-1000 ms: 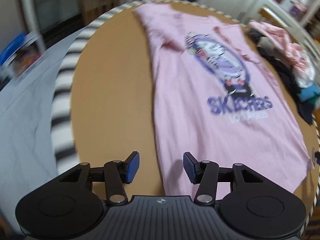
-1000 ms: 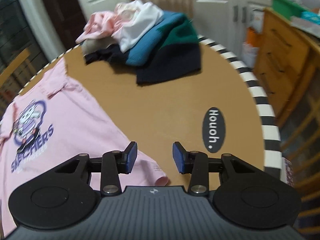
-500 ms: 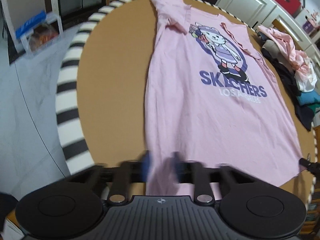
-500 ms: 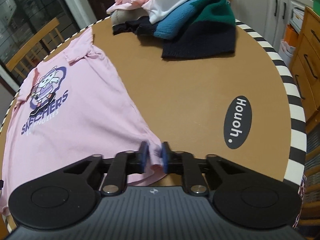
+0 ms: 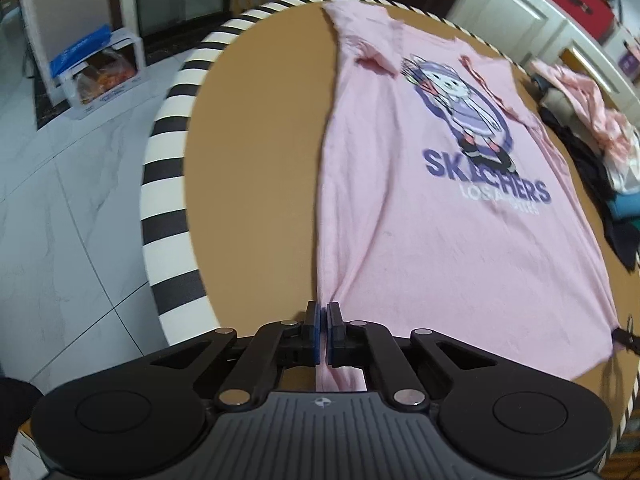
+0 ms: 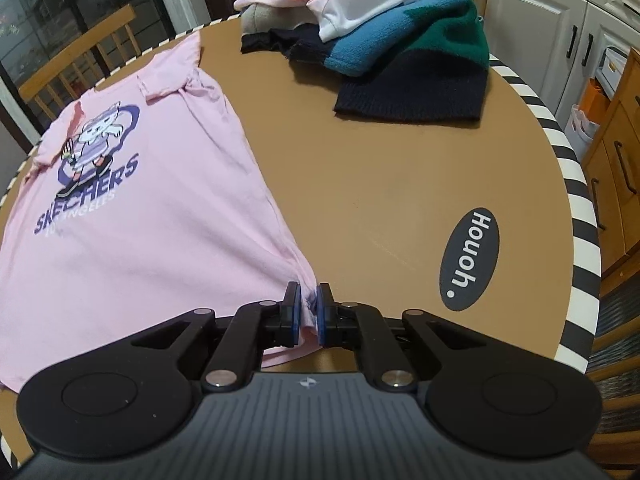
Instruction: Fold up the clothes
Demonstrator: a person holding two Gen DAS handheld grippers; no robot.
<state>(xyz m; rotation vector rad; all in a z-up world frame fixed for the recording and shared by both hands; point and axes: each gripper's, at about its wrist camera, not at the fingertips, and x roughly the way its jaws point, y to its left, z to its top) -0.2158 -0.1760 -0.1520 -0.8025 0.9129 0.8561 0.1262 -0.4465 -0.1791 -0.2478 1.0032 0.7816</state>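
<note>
We work at a round brown table (image 5: 256, 168) with a black-and-white striped rim, standing on pale tiled floor; white cabinets line the far wall, and wooden chairs (image 6: 80, 52) stand behind the table in the right wrist view. On the floor to the left sits a clear plastic box (image 5: 100, 72) with a blue lid.

Our left gripper (image 5: 323, 320) has its blue pads closed almost completely, with only a thin fold of pink cloth between them: it pinches the near left hem corner of the pink T-shirt (image 5: 452, 240). The shirt lies flat, print side up, with a cartoon figure and the word SKECHERS across the chest, its collar toward the far edge of the table. Creases fan out from the pinched corner into the fabric.

Our right gripper (image 6: 307, 312) is clamped on the shirt's near right hem corner, the pads held slightly apart by a bunched wad of cloth. Just right of it, on bare table, is a black oval sticker (image 6: 470, 258) reading "Houoh."

At the far right of the table lies a pile of clothes (image 6: 384, 28), well apart from the shirt: pink and white pieces on top, a blue, green and navy knit beneath.
</note>
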